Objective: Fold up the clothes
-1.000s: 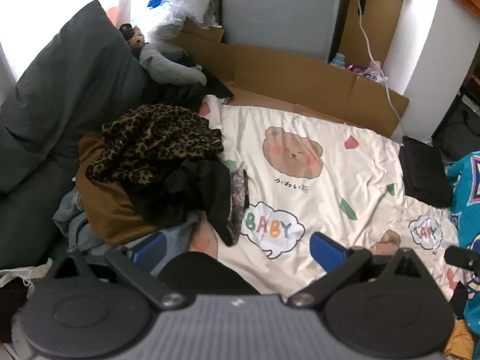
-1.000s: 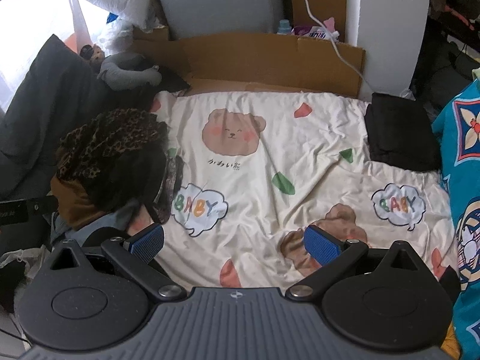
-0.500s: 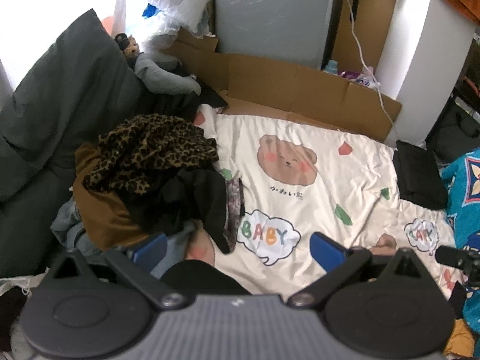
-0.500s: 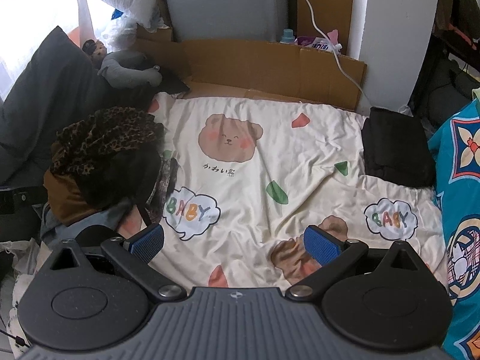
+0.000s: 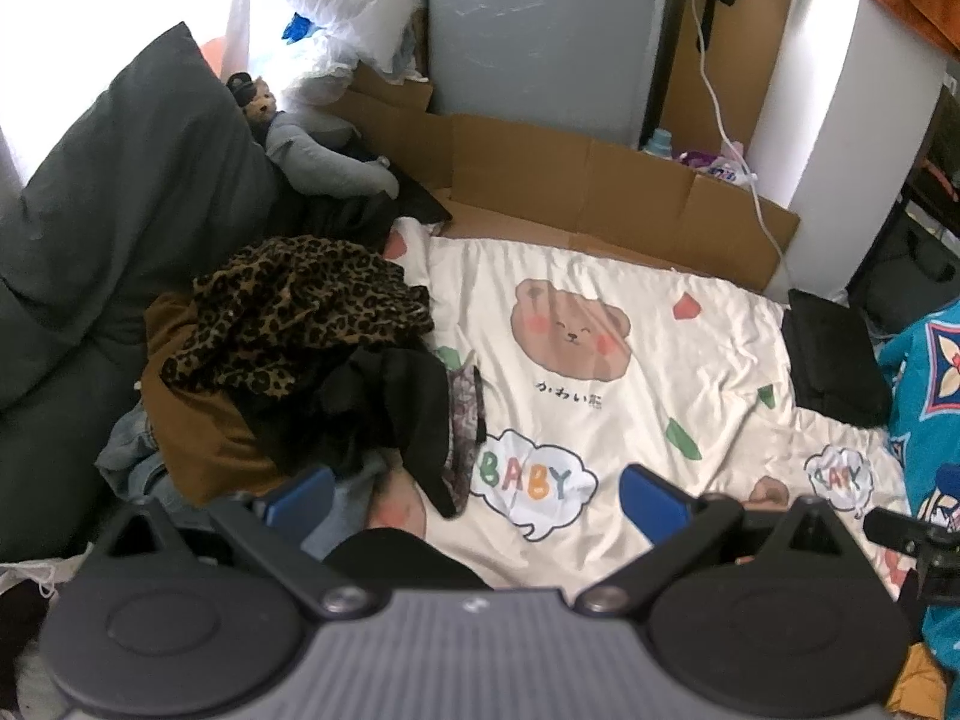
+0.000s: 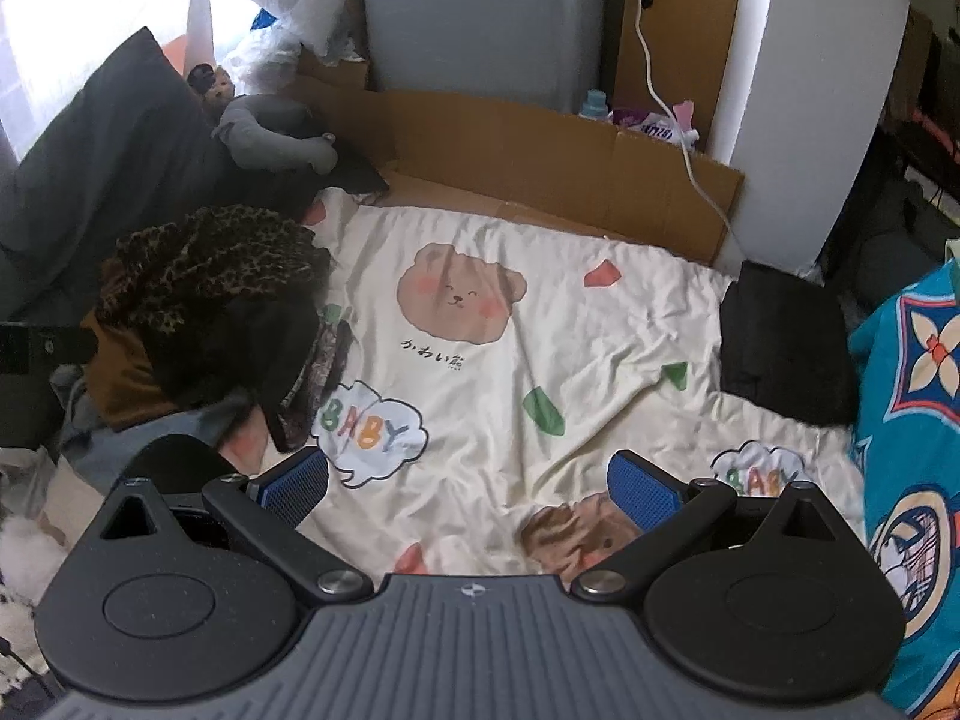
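Left wrist view. We see the left gripper (image 5: 477, 495) with its two blue-padded fingers (image 5: 651, 498) spread wide and nothing between them, held above a cream bedsheet (image 5: 636, 384) printed with bear faces and "BABY" clouds. At left lies the pile of clothes (image 5: 300, 360): one leopard-print garment (image 5: 300, 306) on top, one brown garment (image 5: 198, 420) beneath it, one black garment (image 5: 390, 402) spilling toward the sheet, and denim at the lower edge. One folded black item (image 5: 834, 360) rests at the sheet's right edge, well apart from the pile. A dark grey pillow (image 5: 120, 204) backs the pile; one grey stuffed toy (image 5: 318, 162) leans against it. A cardboard sheet (image 5: 600, 192) borders the far side, crossed by one white cable (image 5: 738, 150). Part of the other gripper shows at the right margin.

Right wrist view. We see the right gripper (image 6: 468, 492), its fingers (image 6: 645, 495) likewise parted and empty, over the sheet's near half. The pile sits to the left, the leopard-print garment uppermost, with no object between it and the fingers. The folded black item lies to the right, touching a teal patterned fabric (image 6: 912, 420). We count two whole bear faces and two "BABY" clouds on the sheet. One white pillar (image 6: 822, 96) stands behind the cardboard.
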Demonstrator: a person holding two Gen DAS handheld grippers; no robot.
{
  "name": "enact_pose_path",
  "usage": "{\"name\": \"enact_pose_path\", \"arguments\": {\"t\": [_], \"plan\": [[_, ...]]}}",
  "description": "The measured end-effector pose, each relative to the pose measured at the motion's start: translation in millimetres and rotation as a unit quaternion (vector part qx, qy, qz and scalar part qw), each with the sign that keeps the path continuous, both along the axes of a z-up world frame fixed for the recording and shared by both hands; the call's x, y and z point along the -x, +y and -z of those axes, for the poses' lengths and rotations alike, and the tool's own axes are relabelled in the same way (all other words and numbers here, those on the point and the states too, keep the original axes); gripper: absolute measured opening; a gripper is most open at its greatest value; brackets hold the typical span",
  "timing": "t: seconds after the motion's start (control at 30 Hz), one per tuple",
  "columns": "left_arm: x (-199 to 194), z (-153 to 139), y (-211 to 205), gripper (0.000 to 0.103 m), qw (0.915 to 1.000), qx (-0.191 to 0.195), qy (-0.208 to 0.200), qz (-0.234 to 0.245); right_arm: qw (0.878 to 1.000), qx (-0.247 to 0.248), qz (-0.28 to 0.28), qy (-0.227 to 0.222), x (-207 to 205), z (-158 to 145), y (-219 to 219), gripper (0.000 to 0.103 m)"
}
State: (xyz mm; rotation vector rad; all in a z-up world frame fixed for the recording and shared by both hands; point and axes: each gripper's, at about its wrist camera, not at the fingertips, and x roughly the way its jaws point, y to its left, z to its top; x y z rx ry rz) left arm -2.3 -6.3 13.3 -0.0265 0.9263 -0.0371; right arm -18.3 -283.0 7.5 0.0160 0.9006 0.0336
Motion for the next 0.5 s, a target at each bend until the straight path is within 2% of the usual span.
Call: {"name": "enact_pose_path", "arguments": {"t": [0.5], "plan": [[-2.9, 2.1, 8.7, 0.103, 1.0000, -0.002, -0.001, -0.009, 1.000, -0.025, -0.013, 0.005, 0.7, 1.8, -1.8, 0.102]]}}
